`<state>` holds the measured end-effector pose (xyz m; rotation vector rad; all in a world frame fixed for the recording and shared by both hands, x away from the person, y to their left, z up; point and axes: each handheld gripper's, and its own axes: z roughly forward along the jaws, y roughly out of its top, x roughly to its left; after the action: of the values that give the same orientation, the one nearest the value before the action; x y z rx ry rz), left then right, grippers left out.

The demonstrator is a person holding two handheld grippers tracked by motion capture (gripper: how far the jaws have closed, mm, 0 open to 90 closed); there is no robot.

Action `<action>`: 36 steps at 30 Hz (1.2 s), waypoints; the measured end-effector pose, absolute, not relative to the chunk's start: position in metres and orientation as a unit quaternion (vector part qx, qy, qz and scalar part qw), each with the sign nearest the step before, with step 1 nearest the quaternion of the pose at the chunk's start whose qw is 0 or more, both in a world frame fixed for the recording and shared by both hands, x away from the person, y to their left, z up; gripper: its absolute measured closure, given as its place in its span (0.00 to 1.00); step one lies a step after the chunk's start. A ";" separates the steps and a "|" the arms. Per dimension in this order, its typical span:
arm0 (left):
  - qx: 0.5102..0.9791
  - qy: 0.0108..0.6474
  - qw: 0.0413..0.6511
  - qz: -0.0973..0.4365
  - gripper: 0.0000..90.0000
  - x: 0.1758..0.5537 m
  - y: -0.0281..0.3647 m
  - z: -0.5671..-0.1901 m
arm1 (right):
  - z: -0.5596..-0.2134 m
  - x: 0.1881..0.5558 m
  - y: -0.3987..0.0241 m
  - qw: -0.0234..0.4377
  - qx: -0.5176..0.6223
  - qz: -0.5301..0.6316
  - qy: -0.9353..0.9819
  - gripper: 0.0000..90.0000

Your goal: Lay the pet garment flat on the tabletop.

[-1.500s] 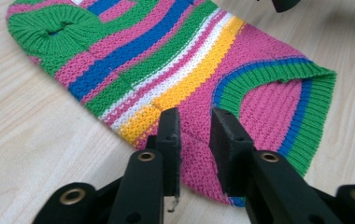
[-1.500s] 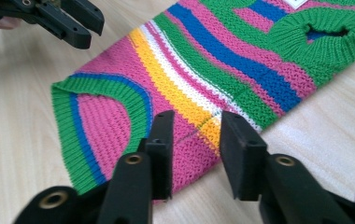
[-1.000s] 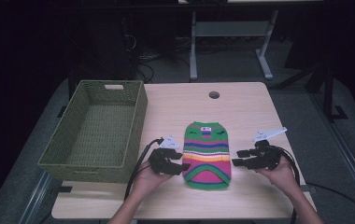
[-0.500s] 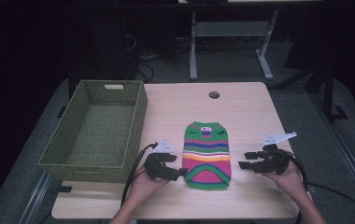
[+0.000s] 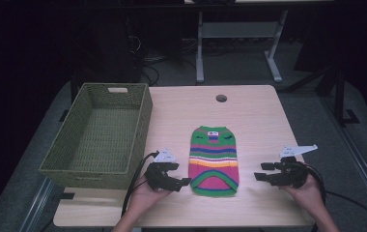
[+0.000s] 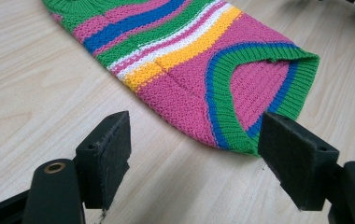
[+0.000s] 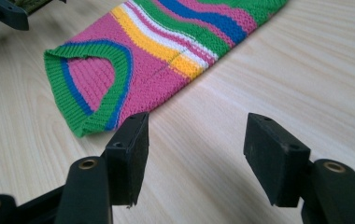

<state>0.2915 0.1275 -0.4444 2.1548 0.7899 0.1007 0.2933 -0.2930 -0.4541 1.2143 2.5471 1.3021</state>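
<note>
A small striped knit sweater (image 5: 214, 160) in pink, green, blue, yellow and white lies flat on the wooden table (image 5: 254, 121), its green hem toward the near edge. My left gripper (image 5: 185, 182) rests just left of the hem, open and holding nothing. In the left gripper view the hem corner (image 6: 264, 135) lies on the table close to the right jaw. My right gripper (image 5: 260, 175) sits to the right of the sweater, open, apart from it. In the right gripper view the sweater (image 7: 133, 70) lies ahead and to the left of my right gripper (image 7: 194, 149).
A green woven basket (image 5: 99, 135) stands on the left of the table, nothing seen in it. A round cable hole (image 5: 221, 98) sits near the far edge. Black cables (image 5: 135, 183) trail from the grippers. The floor beyond holds a desk frame (image 5: 239, 43).
Both grippers have drawn back from the sweater's sides toward the near edge and slightly outward. The sweater has not moved.
</note>
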 end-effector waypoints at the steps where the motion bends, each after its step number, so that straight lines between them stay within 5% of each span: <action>1: 0.854 0.316 0.412 0.040 0.28 0.291 0.128 -0.444 | -0.454 0.292 -0.294 0.020 0.391 0.420 0.819 0.44; 36: 0.840 0.319 0.437 0.040 0.28 0.256 0.147 -0.445 | -0.462 0.244 -0.321 0.046 0.411 0.443 0.795 0.40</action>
<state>0.2560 0.1469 -0.4450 2.0898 0.7931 0.0998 0.2443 -0.3210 -0.4617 1.2541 2.4290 1.3534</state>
